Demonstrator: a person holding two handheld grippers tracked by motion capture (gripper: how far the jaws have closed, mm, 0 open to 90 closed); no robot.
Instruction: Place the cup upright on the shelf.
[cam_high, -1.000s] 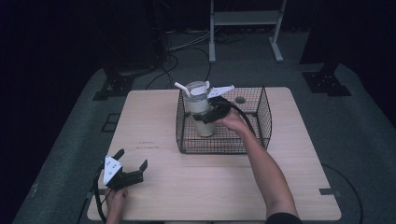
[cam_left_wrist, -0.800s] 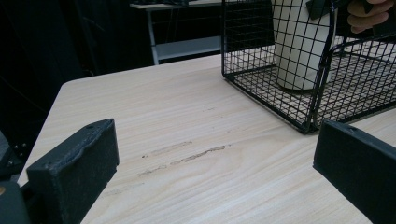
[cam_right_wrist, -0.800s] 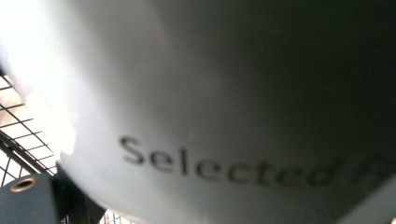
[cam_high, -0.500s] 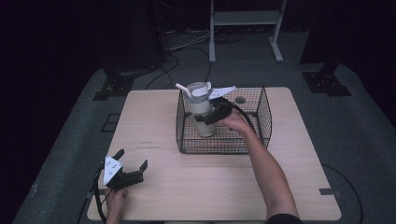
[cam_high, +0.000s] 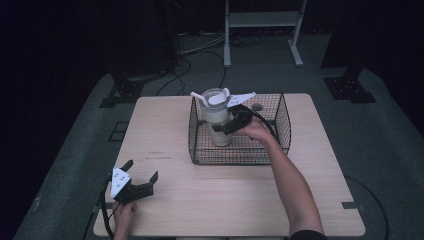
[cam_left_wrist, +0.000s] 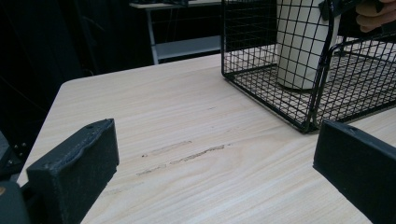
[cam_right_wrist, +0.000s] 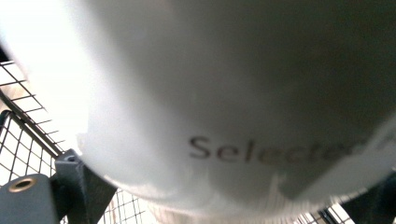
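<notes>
A cream tumbler (cam_high: 219, 125) with a lid and a white straw (cam_high: 197, 97) stands upright in the left half of a black wire basket (cam_high: 282, 125) at the back of the table. My right gripper (cam_high: 227, 126) reaches in from the right, its jaws closed around the tumbler's body. In the right gripper view the tumbler (cam_right_wrist: 210, 93) is blurred and very close, with grey lettering, and fills the gap of the gripper (cam_right_wrist: 233, 186). My left gripper (cam_high: 141, 170) rests open near the table's front left corner. In the left gripper view it (cam_left_wrist: 212, 172) faces the basket (cam_left_wrist: 261, 88) and tumbler (cam_left_wrist: 299, 46).
A small dark round object (cam_high: 257, 107) lies at the basket's back right. The wooden table (cam_high: 225, 200) has bare room in front of the basket. Beyond the table are a white metal stand (cam_high: 260, 20) and cables on the dark floor.
</notes>
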